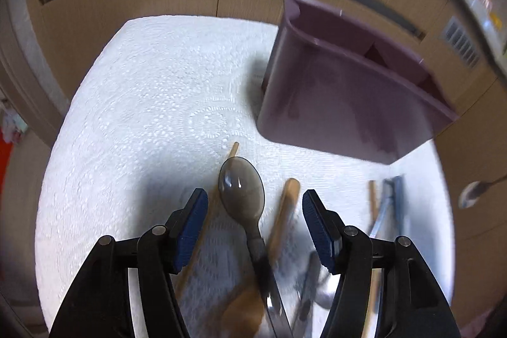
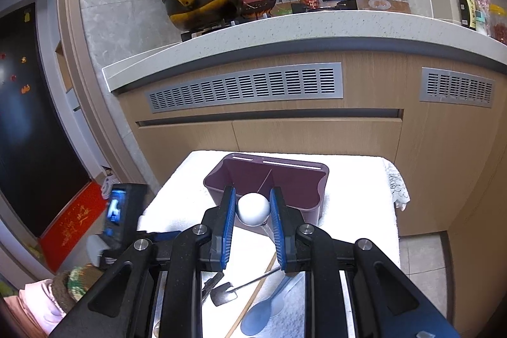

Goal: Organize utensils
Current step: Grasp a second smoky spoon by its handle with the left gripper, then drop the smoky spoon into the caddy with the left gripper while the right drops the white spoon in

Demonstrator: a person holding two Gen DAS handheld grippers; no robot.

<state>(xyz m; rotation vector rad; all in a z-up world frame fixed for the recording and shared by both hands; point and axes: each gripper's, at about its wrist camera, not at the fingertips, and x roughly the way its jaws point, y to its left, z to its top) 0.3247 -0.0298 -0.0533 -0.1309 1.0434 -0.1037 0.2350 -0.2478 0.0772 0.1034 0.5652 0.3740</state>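
My left gripper (image 1: 254,193) hangs open over the white cloth (image 1: 152,103). A translucent grey spoon (image 1: 242,189) lies between its blue pads (image 1: 190,227), and neither pad touches it. Wooden chopsticks (image 1: 286,211) lie on either side of the spoon. The purple utensil holder (image 1: 348,91) stands further back on the right. In the right wrist view my right gripper (image 2: 253,192) is shut on a white spoon (image 2: 253,208), bowl forward, just in front of the holder (image 2: 317,189) and near its rim. That spoon (image 1: 472,194) also shows at the right edge of the left wrist view.
Under the right gripper lie a blue spoon (image 2: 259,315), a small metal spatula (image 2: 225,293) and a chopstick (image 2: 253,296). A blue-handled utensil (image 1: 391,201) lies at the cloth's right. A wooden cabinet front (image 2: 317,132) rises behind the table, and a person's knit sleeve (image 2: 76,284) is at the lower left.
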